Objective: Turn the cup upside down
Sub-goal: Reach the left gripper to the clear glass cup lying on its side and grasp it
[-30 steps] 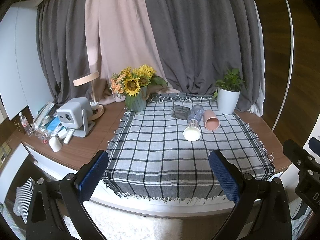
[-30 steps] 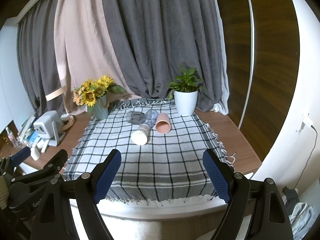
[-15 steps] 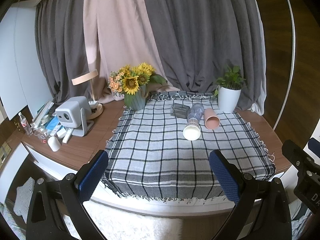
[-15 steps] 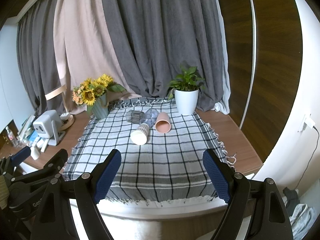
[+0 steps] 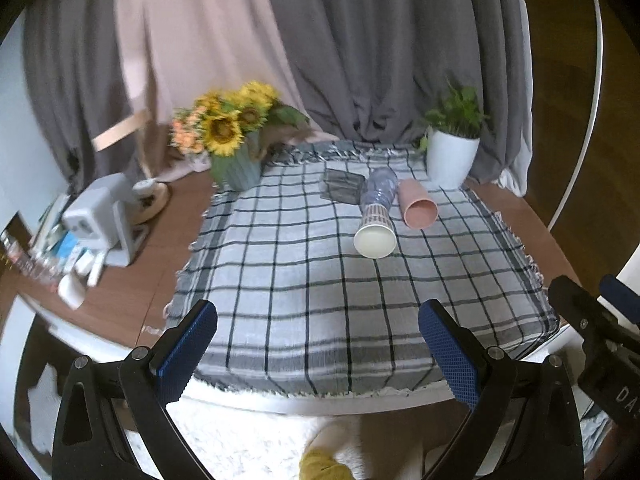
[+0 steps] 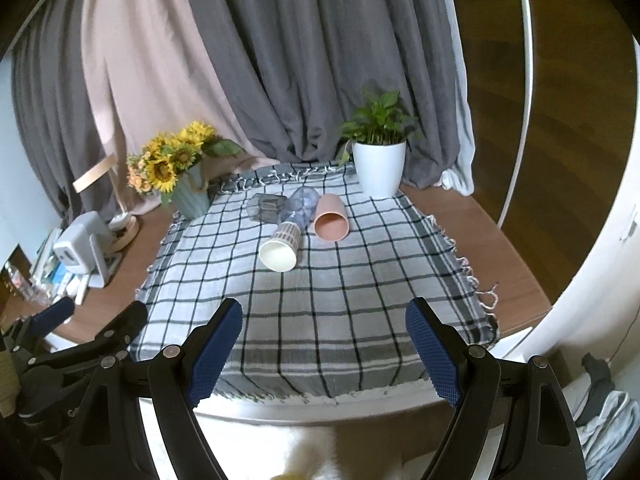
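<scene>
Several cups lie on their sides on a checked cloth (image 5: 304, 288) (image 6: 320, 292). A white patterned cup (image 5: 375, 233) (image 6: 279, 249) lies nearest, mouth toward me. A pink cup (image 5: 417, 203) (image 6: 331, 217) lies to its right. A clear bluish cup (image 5: 380, 186) (image 6: 302, 204) and a dark clear glass (image 5: 342, 186) (image 6: 265, 207) lie behind. My left gripper (image 5: 318, 344) is open and empty, before the table's front edge. My right gripper (image 6: 324, 340) is open and empty too, well short of the cups.
A sunflower vase (image 5: 232, 148) (image 6: 180, 176) stands at the cloth's back left. A white plant pot (image 5: 452, 156) (image 6: 378, 168) stands at the back right. A small projector (image 5: 98, 216) (image 6: 78, 244) and clutter sit on the wooden table at the left. Curtains hang behind.
Both grippers have moved slightly forward and tilted down toward the table; the cups appear a little closer. Nothing on the table has moved.
</scene>
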`<state>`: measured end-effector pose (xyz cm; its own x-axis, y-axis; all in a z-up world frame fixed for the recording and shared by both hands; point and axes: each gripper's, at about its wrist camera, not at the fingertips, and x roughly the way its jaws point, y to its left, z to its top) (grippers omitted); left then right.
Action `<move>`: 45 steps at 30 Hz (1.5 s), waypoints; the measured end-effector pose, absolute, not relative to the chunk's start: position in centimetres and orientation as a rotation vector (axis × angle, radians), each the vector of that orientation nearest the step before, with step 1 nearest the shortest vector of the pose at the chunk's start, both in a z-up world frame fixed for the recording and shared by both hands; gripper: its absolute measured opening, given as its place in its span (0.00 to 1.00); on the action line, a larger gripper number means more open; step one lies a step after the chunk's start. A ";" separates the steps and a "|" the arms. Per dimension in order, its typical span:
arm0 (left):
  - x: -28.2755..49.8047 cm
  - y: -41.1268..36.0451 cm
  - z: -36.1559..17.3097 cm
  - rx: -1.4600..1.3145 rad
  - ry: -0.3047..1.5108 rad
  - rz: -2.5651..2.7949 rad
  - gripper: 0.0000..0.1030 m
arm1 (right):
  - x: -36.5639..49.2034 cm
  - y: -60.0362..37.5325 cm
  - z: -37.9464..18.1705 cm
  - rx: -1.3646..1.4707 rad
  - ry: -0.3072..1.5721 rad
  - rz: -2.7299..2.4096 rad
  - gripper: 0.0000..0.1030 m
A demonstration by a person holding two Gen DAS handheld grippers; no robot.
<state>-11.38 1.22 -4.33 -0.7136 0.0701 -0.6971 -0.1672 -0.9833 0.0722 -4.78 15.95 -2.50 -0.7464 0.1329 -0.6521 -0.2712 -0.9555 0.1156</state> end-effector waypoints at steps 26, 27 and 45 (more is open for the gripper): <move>-44.7 10.1 -13.4 -1.192 1.086 1.932 0.99 | -33.2 16.8 -12.4 -1.167 0.890 2.114 0.82; -45.0 10.6 -13.7 -1.198 1.113 1.895 0.99 | -33.8 17.1 -12.7 -1.166 0.936 2.086 0.82; -50.3 19.1 -22.1 -1.027 1.691 1.254 0.94 | -38.1 20.8 -15.9 -1.129 1.177 1.688 0.82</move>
